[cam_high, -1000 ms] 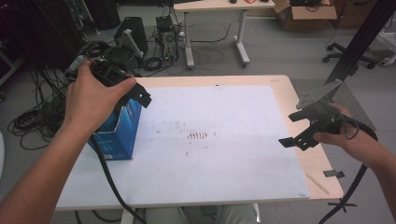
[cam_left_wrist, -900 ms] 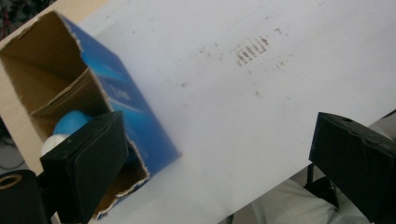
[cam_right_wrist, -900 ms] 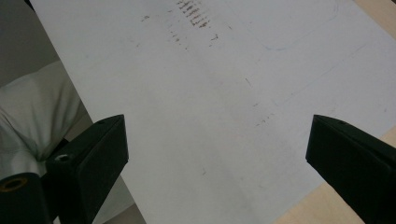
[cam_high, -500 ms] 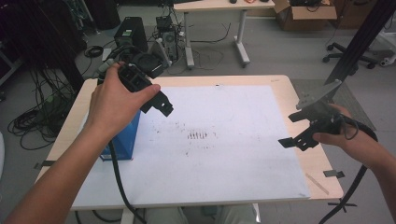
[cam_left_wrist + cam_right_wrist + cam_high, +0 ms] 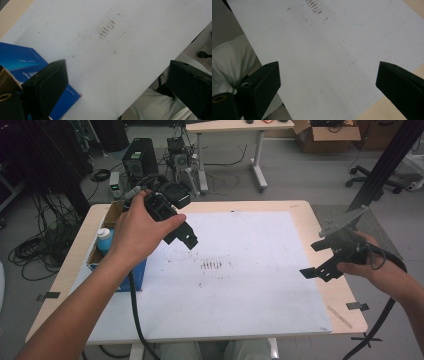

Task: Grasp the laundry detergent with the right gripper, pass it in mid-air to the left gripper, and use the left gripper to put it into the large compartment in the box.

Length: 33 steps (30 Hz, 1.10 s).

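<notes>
We hold the left black two-jaw gripper [image 5: 182, 235] in the air above the left part of the white paper sheet [image 5: 250, 285] that covers most of the light wooden bench [image 5: 300, 210]. Its jaws are spread wide, nothing between them; in the left gripper view they frame bare paper and the smudged dark marks [image 5: 107, 27] near the sheet's middle.

Just left of it and lower, the open blue cardboard box [image 5: 131, 275] sits at the bench's left edge, on the sheet's left margin. A white bottle with a blue cap [image 5: 104, 239] stands upright inside the box. The left gripper is not touching the box.

Right black two-jaw gripper [image 5: 315, 259] hangs above the bench's right edge, over the sheet's right margin, well apart from the box. Jaws spread wide, empty; the right gripper view looks down on bare paper and the same marks [image 5: 314, 6].
</notes>
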Tool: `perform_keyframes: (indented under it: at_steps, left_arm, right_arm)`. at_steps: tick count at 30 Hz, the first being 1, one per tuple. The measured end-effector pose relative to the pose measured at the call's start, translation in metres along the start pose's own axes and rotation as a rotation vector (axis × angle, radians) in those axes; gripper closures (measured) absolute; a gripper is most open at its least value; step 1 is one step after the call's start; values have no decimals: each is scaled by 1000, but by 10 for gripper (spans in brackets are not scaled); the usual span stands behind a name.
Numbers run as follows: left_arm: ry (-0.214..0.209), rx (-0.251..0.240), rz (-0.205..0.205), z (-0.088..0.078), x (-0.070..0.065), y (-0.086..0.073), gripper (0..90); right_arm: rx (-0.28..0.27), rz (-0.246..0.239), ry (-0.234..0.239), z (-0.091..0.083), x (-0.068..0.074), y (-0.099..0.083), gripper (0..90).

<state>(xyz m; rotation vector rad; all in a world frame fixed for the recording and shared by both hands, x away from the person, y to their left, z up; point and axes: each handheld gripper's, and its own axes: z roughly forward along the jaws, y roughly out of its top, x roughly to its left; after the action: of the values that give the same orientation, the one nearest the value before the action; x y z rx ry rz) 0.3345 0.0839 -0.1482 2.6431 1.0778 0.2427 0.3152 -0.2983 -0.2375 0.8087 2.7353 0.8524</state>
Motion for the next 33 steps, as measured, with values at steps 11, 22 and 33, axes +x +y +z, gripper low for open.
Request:
perform_keyframes:
  at_steps: [11, 22, 33]
  left_arm:
    - [-19, 3, 26, 12, -3, 0, 46]
    - [-27, 14, 45, 16, -3, 2, 46]
    - [-40, 23, 67, 23, -1, 7, 46]
  right_arm:
    - [2, -7, 0, 1, 2, 8, 55]
    - [-1, -13, 4, 3, 3, 10, 56]
    - [1, -15, 11, 6, 0, 10, 55]
